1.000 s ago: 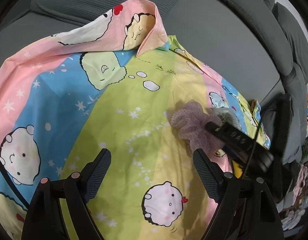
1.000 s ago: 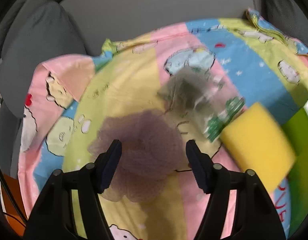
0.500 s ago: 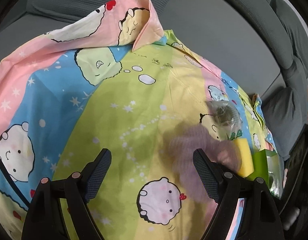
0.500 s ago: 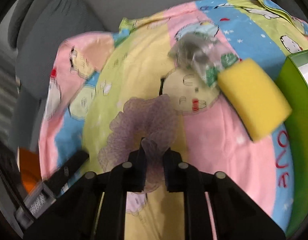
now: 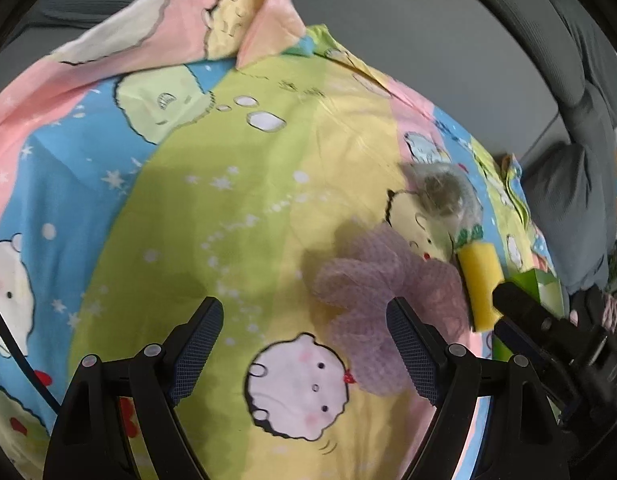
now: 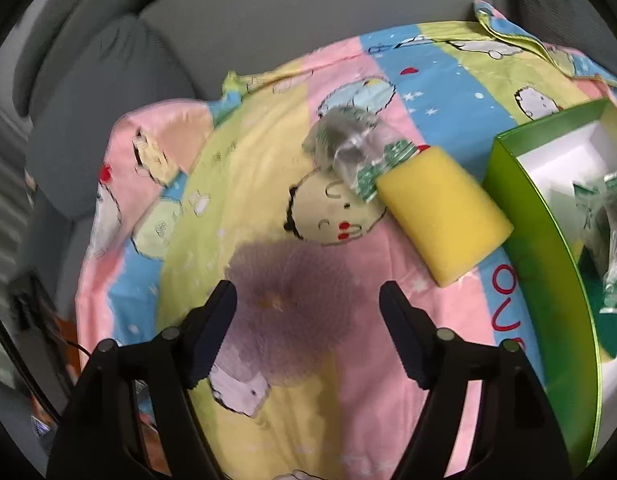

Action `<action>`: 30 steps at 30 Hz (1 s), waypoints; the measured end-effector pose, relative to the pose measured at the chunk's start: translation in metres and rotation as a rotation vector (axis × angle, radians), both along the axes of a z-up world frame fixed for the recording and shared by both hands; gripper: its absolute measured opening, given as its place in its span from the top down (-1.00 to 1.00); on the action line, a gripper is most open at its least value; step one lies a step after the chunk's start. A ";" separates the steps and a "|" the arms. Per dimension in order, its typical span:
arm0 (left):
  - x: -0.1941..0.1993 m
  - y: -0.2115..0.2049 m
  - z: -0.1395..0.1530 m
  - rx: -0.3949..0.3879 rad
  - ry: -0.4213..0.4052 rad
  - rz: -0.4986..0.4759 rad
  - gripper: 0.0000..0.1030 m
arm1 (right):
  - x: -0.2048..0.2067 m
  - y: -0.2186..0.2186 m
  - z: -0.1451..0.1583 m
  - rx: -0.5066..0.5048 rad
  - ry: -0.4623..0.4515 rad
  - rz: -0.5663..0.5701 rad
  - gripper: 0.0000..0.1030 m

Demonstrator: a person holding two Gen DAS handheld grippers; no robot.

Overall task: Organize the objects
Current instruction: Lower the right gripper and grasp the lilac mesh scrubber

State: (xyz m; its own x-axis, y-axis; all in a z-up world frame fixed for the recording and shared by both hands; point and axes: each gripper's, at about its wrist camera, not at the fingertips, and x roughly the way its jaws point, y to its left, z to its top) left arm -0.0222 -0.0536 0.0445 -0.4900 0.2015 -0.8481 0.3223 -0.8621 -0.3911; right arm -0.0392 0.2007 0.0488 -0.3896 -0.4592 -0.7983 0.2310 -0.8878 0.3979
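Right gripper (image 6: 307, 308) just reopened, empty, over blurred purple mesh puff (image 6: 292, 304); left gripper (image 5: 304, 338) wide.

Grey sofa (image 5: 440, 40), padded cushions (image 6: 104, 92) along back; cartoon-print sheet (image 5: 236, 208) spread over seat.

Printed cloth sheet (image 6: 388, 300), purple mesh puff (image 6: 296, 304), porous yellow sponge (image 6: 444, 216), apparently glossy green box (image 6: 536, 216).

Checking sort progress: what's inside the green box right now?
In the right wrist view, the green box shows a white liner and a clear plastic packet with green print, with something dark green and yellow beneath it. The rest runs off frame.
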 end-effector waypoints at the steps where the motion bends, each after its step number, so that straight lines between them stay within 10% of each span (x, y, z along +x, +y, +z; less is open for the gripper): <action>1: -0.002 0.004 -0.001 -0.008 -0.007 -0.011 -0.63 | -0.001 0.002 -0.004 -0.028 -0.005 -0.021 -0.43; 21: -0.012 0.030 -0.019 -0.020 -0.038 -0.090 -0.61 | -0.025 -0.030 -0.060 -0.027 -0.173 0.006 -0.16; 26: -0.012 0.034 -0.015 -0.057 -0.014 -0.093 0.00 | -0.024 -0.031 -0.063 -0.049 -0.194 0.021 0.29; 30: -0.010 0.033 -0.009 -0.057 0.022 -0.087 0.06 | -0.021 -0.031 -0.063 -0.102 -0.216 0.048 0.51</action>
State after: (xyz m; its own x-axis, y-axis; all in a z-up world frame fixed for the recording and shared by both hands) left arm -0.0320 -0.0208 0.0356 -0.4918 0.1959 -0.8484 0.2371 -0.9074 -0.3470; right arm -0.0604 0.1692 -0.0139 -0.1911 -0.5559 -0.8090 0.1719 -0.8304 0.5300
